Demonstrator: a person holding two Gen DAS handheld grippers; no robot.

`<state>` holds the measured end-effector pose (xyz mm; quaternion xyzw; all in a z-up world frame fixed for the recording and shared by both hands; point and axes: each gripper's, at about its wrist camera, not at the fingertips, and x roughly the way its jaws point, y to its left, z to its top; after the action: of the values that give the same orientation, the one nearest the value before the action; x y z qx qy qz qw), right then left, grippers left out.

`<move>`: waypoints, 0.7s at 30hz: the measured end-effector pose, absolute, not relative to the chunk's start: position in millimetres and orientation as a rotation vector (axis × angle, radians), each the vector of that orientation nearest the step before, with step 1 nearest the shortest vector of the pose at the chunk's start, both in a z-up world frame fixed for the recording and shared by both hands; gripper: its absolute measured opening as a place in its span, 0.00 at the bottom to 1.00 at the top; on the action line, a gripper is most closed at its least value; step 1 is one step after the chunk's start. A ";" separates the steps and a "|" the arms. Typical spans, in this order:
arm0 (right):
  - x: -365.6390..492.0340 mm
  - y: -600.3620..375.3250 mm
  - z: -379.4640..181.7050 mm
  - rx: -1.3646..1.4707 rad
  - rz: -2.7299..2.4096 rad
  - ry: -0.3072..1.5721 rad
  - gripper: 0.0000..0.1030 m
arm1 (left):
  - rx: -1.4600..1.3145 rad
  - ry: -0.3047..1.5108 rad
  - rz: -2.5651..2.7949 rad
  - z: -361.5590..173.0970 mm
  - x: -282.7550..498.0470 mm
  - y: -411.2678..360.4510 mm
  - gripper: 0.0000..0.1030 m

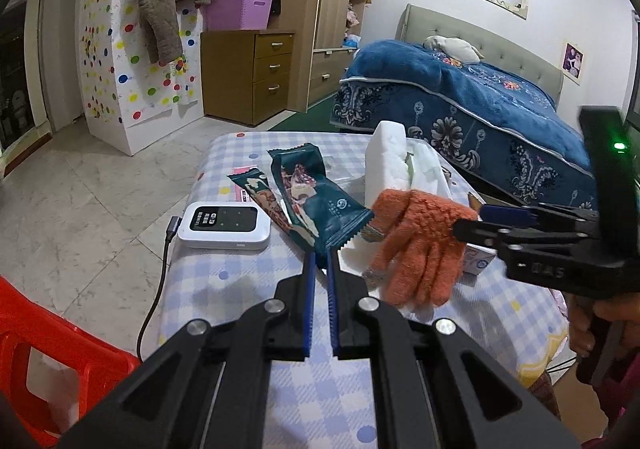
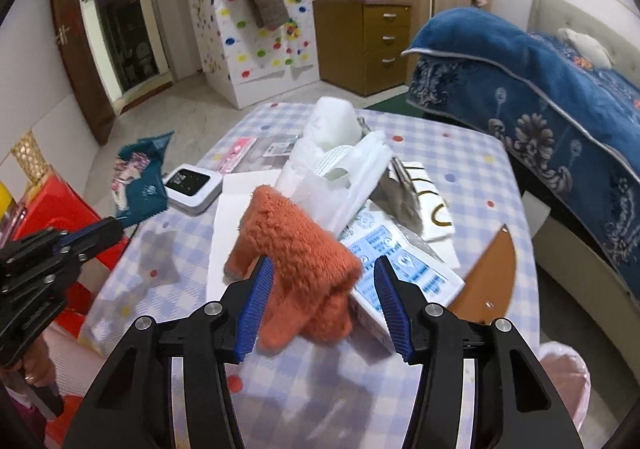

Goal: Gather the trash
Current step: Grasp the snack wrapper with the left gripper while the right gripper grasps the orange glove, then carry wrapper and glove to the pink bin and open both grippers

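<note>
My left gripper point(image 1: 320, 255) is shut on the edge of a dark teal snack wrapper point(image 1: 316, 201) and holds it above the checkered table point(image 1: 248, 289); the wrapper also shows in the right wrist view point(image 2: 138, 179). A second narrow wrapper point(image 1: 264, 201) hangs beside it. My right gripper point(image 2: 322, 269) is open, its jaws on either side of an orange knitted glove point(image 2: 296, 261) that looks blurred and in the air; it also shows in the left wrist view point(image 1: 416, 245). In the left wrist view the right gripper point(image 1: 464, 227) is at the glove's cuff.
On the table lie a white device with a cable point(image 1: 224, 227), a white foam block point(image 1: 386, 165), a white plastic bag point(image 2: 344, 177), a blue-printed white box point(image 2: 404, 265) and paper. A red stool point(image 1: 44, 353) stands left, a pink bin point(image 2: 568, 385) right, a bed point(image 1: 472, 109) behind.
</note>
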<state>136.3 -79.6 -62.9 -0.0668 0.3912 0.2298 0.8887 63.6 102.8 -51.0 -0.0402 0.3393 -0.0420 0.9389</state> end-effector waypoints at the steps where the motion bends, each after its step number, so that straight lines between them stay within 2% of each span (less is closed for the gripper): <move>1: 140.3 -77.4 -66.0 -0.143 0.478 0.820 0.52 | -0.085 0.694 -0.088 -50.1 63.3 102.9 0.04; 5: 149.3 -73.3 -73.8 -0.150 0.493 0.832 0.51 | -0.091 0.699 -0.091 -51.0 63.7 104.2 0.04; 6: 149.9 -73.1 -75.1 -0.149 0.504 0.838 0.46 | -0.092 0.700 -0.091 -51.0 63.7 105.2 0.04; 7: 148.3 -72.2 -75.5 -0.146 0.511 0.841 0.34 | -0.093 0.700 -0.091 -50.7 63.1 105.4 0.04; 9: 140.8 -73.4 -72.7 -0.141 0.523 0.828 0.29 | -0.092 0.699 -0.091 -50.7 63.3 105.0 0.04; 10: 135.6 -74.5 -70.3 -0.136 0.533 0.820 0.20 | -0.092 0.699 -0.091 -50.6 62.7 104.3 0.04; 11: 130.2 -76.3 -67.5 -0.125 0.544 0.817 0.16 | -0.091 0.698 -0.090 -50.2 61.8 103.5 0.04; 14: 110.8 -81.0 -56.2 -0.085 0.595 0.802 0.13 | -0.084 0.691 -0.090 -49.1 56.3 98.9 0.04; 21: 57.4 -101.7 -21.6 -0.051 0.631 0.738 0.13 | -0.061 0.677 -0.097 -40.7 41.0 91.3 0.04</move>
<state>57.4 -101.7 -21.6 -0.0243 0.3548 0.3034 0.8840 41.0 91.3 -40.7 -0.0301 0.3321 -0.0475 0.9416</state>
